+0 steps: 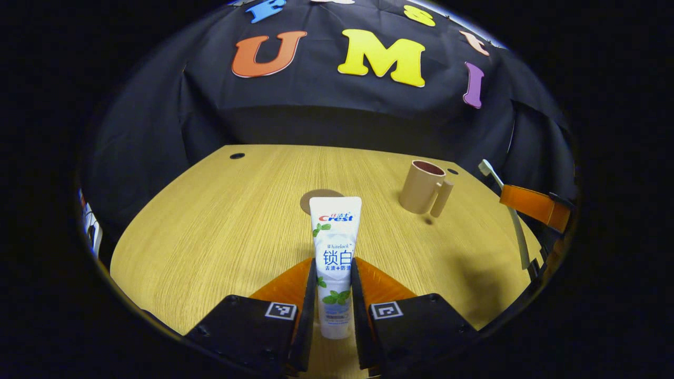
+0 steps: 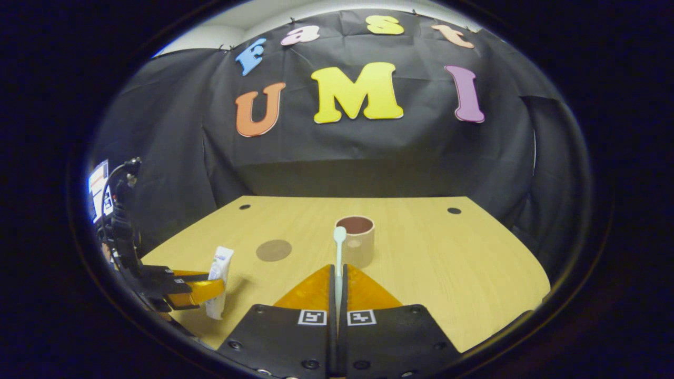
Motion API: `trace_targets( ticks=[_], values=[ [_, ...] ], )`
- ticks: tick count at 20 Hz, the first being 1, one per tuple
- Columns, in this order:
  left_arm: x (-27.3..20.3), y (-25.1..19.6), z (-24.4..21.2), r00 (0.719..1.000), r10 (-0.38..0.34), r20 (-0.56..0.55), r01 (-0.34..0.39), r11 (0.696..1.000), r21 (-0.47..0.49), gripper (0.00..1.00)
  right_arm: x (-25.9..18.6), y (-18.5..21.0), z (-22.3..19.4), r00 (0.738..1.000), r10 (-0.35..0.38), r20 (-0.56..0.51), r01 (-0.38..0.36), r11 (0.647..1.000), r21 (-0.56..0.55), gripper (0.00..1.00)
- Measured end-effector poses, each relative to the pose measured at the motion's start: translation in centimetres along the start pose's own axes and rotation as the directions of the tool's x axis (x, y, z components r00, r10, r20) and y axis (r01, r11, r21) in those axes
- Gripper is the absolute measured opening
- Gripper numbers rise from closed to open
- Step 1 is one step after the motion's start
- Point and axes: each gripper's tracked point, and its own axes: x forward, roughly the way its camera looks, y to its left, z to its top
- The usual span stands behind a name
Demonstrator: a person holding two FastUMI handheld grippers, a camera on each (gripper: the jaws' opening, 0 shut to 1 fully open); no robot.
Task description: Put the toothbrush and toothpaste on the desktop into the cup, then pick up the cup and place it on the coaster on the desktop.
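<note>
**Both hand-held grippers loaded, cup standing on the tabletop**

Left gripper view: the left hand-held gripper (image 1: pixel 334 295) is clamped on a white toothpaste tube (image 1: pixel 335 252), both fingers pressing its sides. The tube stands upright between them, its flat crimped end uppermost and its lower end down between the fingers. Beyond the tube, a round brown coaster (image 1: pixel 315 197) lies flat on the wooden tabletop (image 1: pixel 210 237), partly hidden behind the tube's top edge. To the right of the coaster, and apart from it, stands a tan cup (image 1: pixel 421 185) with a dark red interior; its handle faces the camera side and right. Farther right of the cup, near the tabletop's edge, the right hand-held gripper (image 1: pixel 518 210) grips a pale toothbrush (image 1: pixel 513 216), whose head points up and toward the cup.

Right gripper view: the right hand-held gripper (image 2: pixel 337 287) is closed on the toothbrush (image 2: pixel 339 258), its fingers nearly together around the thin handle. The brush head overlaps the near rim of the cup (image 2: pixel 359 241), which stands upright straight ahead. The coaster (image 2: pixel 274 250) lies to the left of the cup, separate from it. Farther left of the coaster, the left hand-held gripper (image 2: pixel 210 289) holds the toothpaste tube (image 2: pixel 218 281) upright above the tabletop (image 2: pixel 447 263) near its edge. Whether the brush touches the cup cannot be told.
</note>
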Motion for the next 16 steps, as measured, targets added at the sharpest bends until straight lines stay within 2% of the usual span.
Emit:
trace_targets(
  ticks=[3,4,5,6,7,8,10,11,12,13,16],
  values=[
    [-0.9,-0.4,1.5,0.998,-0.015,0.058,0.014,1.000,0.014,0.37,2.0,-0.2,2.8,0.999,0.006,0.047,-0.006,1.000,0.000,0.00],
    [-0.4,-0.4,1.8,0.997,-0.018,0.070,0.017,1.000,0.014,0.42,2.9,-0.4,4.0,0.998,0.007,0.066,-0.007,1.000,0.001,0.00],
    [0.2,-0.4,2.0,0.997,-0.018,0.079,0.017,1.000,0.011,0.37,3.7,-0.6,5.3,0.996,0.012,0.089,-0.013,1.000,0.004,0.00],
    [0.7,-0.3,2.2,0.996,-0.020,0.087,0.019,1.000,0.006,0.37,4.8,-0.8,6.7,0.993,0.017,0.120,-0.018,1.000,0.010,0.00],
    [1.3,-0.3,2.2,0.995,-0.024,0.096,0.023,1.000,0.006,0.41,5.9,-1.2,8.1,0.988,0.020,0.155,-0.022,1.000,0.015,0.00],
    [1.9,-0.3,2.4,0.994,-0.022,0.104,0.021,1.000,0.011,0.37,7.1,-1.4,9.7,0.981,0.025,0.193,-0.030,0.999,0.020,0.00],
    [2.9,0.1,2.5,0.992,-0.010,0.125,0.007,1.000,0.021,0.37,9.0,-2.0,11.9,0.966,0.040,0.256,-0.049,0.998,0.026,0.00],
    [3.4,0.2,2.4,0.991,-0.011,0.132,0.008,1.000,0.023,0.37,10.0,-2.2,12.6,0.960,0.050,0.277,-0.060,0.998,0.027,0.00],
    [3.8,0.2,2.5,0.990,-0.013,0.139,0.010,1.000,0.022,0.42,11.1,-2.2,13.2,0.954,0.065,0.292,-0.075,0.997,0.023,0.00],
    [4.4,0.1,2.0,0.988,-0.020,0.154,0.018,1.000,0.018,0.37,12.0,-2.1,13.2,0.953,0.085,0.292,-0.091,0.996,0.010,0.00],
    [5.1,-0.7,2.7,0.984,-0.041,0.175,0.038,0.999,0.020,0.37,15.1,-2.1,13.3,0.950,0.114,0.290,-0.106,0.994,-0.040,0.00]
  ],
)
